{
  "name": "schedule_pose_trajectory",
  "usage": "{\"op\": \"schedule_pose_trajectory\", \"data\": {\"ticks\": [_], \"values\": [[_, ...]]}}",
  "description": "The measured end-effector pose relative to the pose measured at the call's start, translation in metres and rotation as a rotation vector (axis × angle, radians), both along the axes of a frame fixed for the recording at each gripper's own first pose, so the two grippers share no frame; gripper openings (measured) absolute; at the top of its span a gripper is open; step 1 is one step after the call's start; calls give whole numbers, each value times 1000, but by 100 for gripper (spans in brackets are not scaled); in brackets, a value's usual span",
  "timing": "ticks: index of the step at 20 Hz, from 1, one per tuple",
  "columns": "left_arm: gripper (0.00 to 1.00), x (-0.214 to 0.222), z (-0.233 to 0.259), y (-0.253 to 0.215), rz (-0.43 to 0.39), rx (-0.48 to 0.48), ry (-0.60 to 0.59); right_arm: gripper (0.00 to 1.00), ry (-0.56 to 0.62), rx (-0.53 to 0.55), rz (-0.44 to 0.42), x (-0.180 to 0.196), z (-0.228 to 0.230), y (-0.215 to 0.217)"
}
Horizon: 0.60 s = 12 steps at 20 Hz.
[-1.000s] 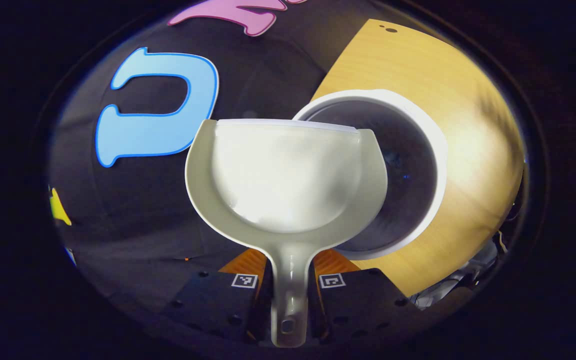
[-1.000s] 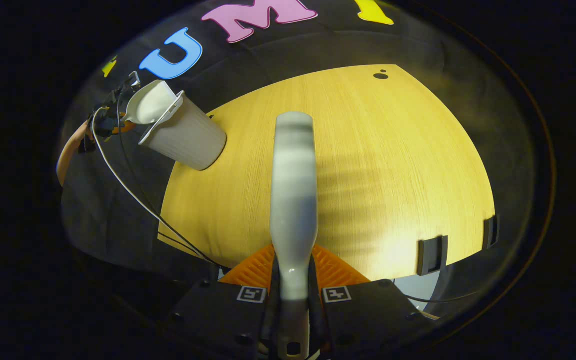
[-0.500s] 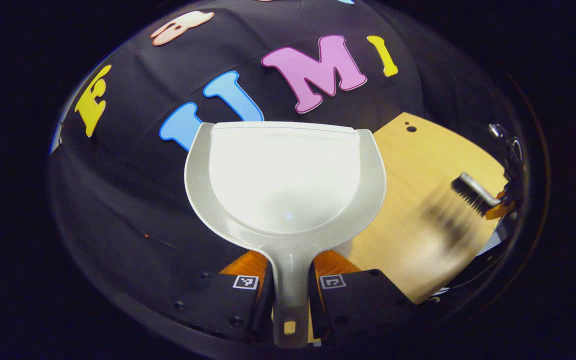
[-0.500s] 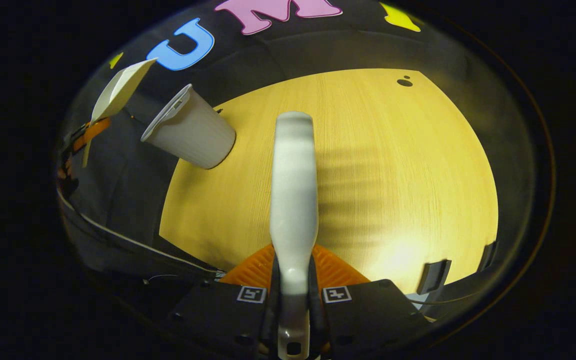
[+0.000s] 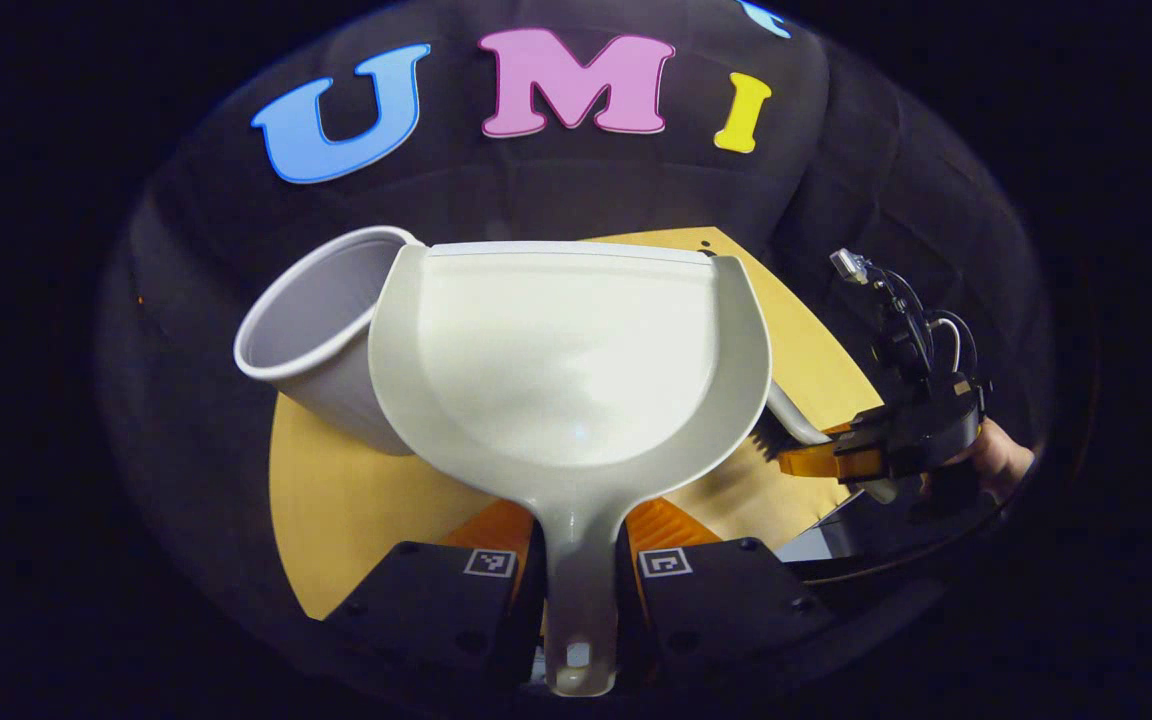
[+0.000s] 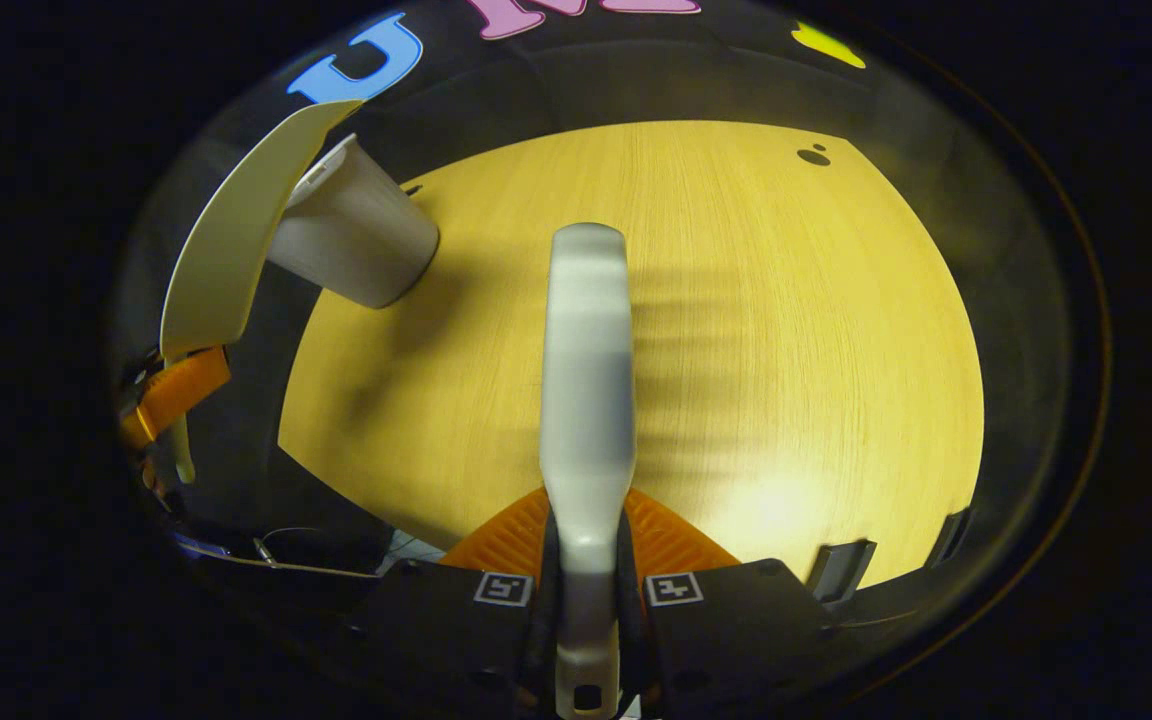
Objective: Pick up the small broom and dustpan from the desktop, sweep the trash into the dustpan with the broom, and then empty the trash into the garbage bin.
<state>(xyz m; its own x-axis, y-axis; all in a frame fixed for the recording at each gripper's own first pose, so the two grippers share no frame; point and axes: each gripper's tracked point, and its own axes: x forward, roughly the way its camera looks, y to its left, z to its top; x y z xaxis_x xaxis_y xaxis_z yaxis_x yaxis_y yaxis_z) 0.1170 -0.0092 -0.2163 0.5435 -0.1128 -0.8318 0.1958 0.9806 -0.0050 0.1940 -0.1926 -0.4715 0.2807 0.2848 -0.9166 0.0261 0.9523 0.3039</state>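
The dustpan (image 5: 566,360) takes the centre of the left gripper view, with its open tray facing the camera and no trash visible inside it. Its handle runs down to the bottom middle of the frame, where the left gripper (image 5: 581,590) has both fingers pressed on it from the two sides. Behind the left edge of the dustpan, in the middle left of the frame, stands the white garbage bin (image 5: 311,320), which appears tilted, with its open mouth toward the upper left. It rests on the wooden desktop (image 5: 346,510), which shows below and to the right of the dustpan.

At the right of this view the right gripper (image 5: 816,455) is seen farther off, held by a hand (image 5: 1001,460), with the grey handle of the broom (image 5: 791,415) coming out from behind the dustpan rim.

In the right gripper view the broom (image 6: 586,400) goes up from the bottom centre to the middle of the frame, and the fingers of the right gripper (image 6: 586,600) pinch its handle. The dustpan (image 6: 236,230) is seen edge-on in the upper left, just in front of the garbage bin (image 6: 356,245). The left gripper (image 6: 171,390) shows below it at the left edge. The desktop (image 6: 786,330) extends over the centre and right.
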Motion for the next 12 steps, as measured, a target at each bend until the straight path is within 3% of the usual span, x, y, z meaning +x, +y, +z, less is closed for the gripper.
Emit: {"op": "schedule_pose_trajectory", "data": {"ticks": [3, 5, 7, 10, 11, 12], "values": [[29, 0, -27, -3, 84, -73, 86, 27, 47, 3, -5, -1, -21, 0], [29, 4, -44, 9, 164, -37, 96, 28, 34, -26, 15, 5, -34, 3], [28, -3, -64, 10, 184, -14, 149, 28, 56, -69, 54, 9, -50, 3], [29, -14, -71, 3, 216, -58, 237, 27, 111, -75, 51, 9, -68, 11], [29, -16, -73, 4, 231, -63, 260, 19, 126, -67, 42, 12, -73, 15], [29, -17, -74, 4, 238, -60, 282, 27, 121, -73, 32, 18, -79, 16]]}}
